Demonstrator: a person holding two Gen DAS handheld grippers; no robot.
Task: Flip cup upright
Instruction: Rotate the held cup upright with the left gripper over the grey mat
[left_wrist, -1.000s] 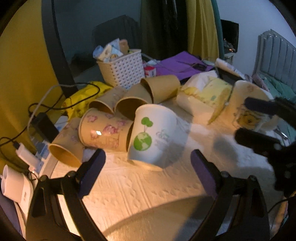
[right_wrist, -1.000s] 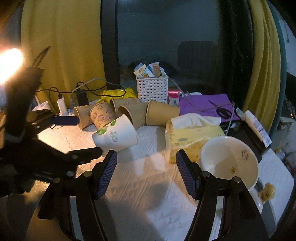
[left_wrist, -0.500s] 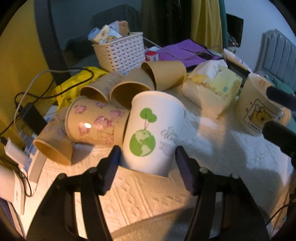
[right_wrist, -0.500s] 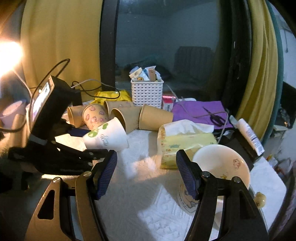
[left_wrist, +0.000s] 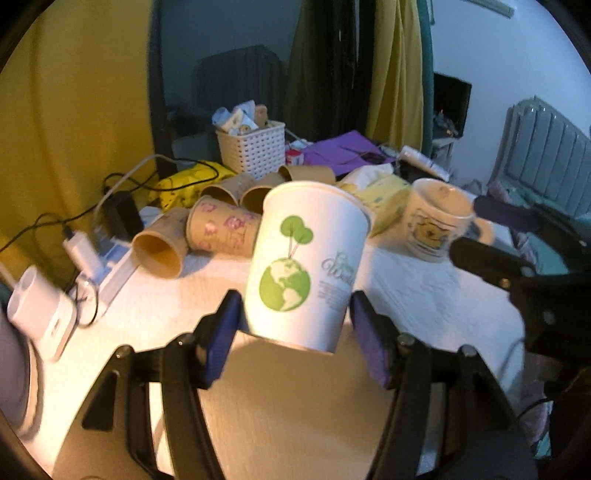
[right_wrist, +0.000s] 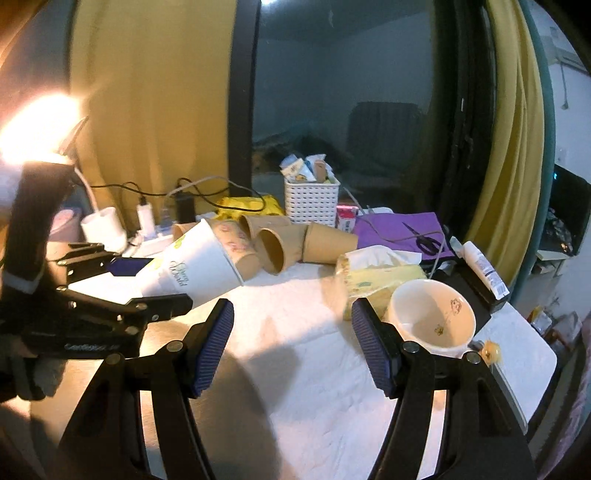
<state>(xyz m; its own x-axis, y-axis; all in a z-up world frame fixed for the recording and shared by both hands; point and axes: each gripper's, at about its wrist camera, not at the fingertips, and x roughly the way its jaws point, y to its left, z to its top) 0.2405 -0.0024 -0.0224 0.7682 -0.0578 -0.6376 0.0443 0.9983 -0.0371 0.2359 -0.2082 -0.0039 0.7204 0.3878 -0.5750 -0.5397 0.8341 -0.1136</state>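
A white paper cup with a green globe print (left_wrist: 306, 266) is held between the pads of my left gripper (left_wrist: 295, 317), lifted off the table and tilted, its mouth up and away. In the right wrist view the same cup (right_wrist: 195, 262) leans with its mouth toward the right, in the left gripper (right_wrist: 147, 284). My right gripper (right_wrist: 291, 339) is open and empty over the white cloth, and shows at the right of the left wrist view (left_wrist: 495, 236).
Several brown paper cups (right_wrist: 280, 243) lie on their sides behind. A white mug (right_wrist: 432, 321), a yellow tissue pack (right_wrist: 380, 277), a white basket (right_wrist: 312, 199), purple cloth with scissors (right_wrist: 424, 240), and chargers with cables (left_wrist: 81, 254) surround the white cloth (right_wrist: 314, 369).
My left gripper closed on the white globe cup, lifted it off the table and tipped it toward upright. The right gripper stayed open, drifting slightly.
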